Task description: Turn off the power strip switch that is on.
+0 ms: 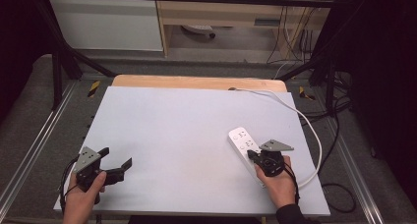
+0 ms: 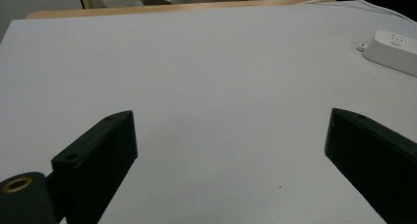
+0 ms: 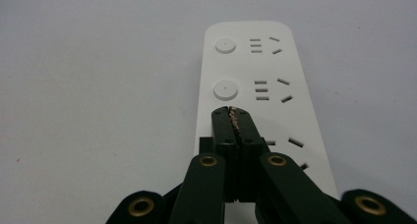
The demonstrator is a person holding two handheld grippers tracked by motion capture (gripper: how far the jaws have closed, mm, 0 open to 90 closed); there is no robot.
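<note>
High view: white power strip lies flat on the pale grey table sheet, toward its right side. The strip's near end is hidden under the right gripper and the hand holding it, so only the far half shows. Long axis runs diagonally, far end pointing up and left, near end down and right. White cable loops from behind the strip to the table's far edge; where it joins the strip is covered by the hand. Left gripper sits well apart from the strip, near the sheet's left front corner, jaws spread with nothing between them.

Left gripper view: two matte black jaws stand wide, bare sheet between. Strip cut off by the right frame edge, rounded end and a few sockets visible.

Right gripper view: right gripper clenched, jaws pressed together, toothed inner edges meeting, tip over the strip's middle. Whether the tip touches the plastic is hard to tell. Strip is smooth glossy plastic, rounded corners, long axis running away from the camera. Two round buttons, slot sockets beside; nearer sockets partly hidden behind the jaws.
</note>
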